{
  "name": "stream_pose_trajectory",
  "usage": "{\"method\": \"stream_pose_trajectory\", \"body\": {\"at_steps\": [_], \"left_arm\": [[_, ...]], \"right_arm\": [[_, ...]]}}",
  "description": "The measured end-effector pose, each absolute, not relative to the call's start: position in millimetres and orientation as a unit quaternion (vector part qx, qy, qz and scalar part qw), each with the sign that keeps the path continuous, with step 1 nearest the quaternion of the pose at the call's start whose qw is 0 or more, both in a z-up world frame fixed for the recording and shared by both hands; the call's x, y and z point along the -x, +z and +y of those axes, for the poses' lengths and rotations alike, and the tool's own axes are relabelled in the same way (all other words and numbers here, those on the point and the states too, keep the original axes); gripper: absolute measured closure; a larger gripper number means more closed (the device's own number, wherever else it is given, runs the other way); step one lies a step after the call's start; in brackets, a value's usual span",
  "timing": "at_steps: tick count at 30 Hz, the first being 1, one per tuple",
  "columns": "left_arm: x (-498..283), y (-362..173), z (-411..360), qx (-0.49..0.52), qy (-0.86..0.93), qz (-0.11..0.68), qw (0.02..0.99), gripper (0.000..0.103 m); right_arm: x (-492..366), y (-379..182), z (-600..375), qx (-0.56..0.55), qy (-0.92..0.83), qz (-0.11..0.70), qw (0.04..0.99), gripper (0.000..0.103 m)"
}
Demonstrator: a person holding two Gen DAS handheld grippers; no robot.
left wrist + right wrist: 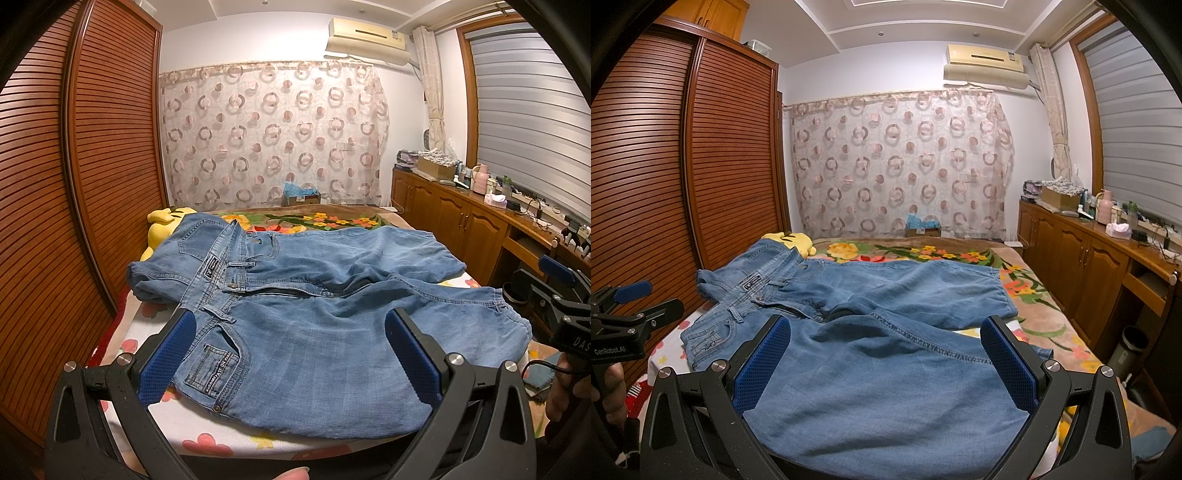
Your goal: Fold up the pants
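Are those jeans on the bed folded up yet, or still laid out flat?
Laid out flat. The jeans lie spread across the bed, waistband unbuttoned, both legs side by side, neither laid over the other.

Home bedroom — bed [1052,317]; wardrobe [665,166]; curtain [905,166]

Blue jeans [314,317] lie spread flat on the floral bed [192,413] — the left gripper [291,354] hovers wide apart over the near pocket side.
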State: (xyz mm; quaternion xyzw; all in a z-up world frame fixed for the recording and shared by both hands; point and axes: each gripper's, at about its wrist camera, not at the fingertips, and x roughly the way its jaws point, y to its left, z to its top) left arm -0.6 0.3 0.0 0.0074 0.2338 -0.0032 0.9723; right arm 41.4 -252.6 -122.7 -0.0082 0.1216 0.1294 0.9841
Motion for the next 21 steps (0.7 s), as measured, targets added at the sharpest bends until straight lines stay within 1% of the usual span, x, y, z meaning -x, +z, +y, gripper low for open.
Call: {"method": "stream_pose_trajectory", "body": {"at_steps": [13, 19, 21], "left_arm": [[-3.5, 3.3, 4.8, -0.007, -0.004, 0.242, 0.97, 0.001], [-7.0, -0.1, 2.9, -0.005, -0.003, 0.25, 0.968, 0.001], [-12.2, -9.0, 7.1, -0.001, -0.001, 0.258, 0.966, 0.001]], "right_arm": [[-42.7, -122.4, -251.8, 0.009, 0.131, 0.125, 0.983, 0.0], [-48.0, -125.9, -254.3, 0.007, 0.131, 0.133, 0.982, 0.0], [-49.7, -127.1, -255.4, 0.005, 0.13, 0.135, 0.982, 0.0]]}}
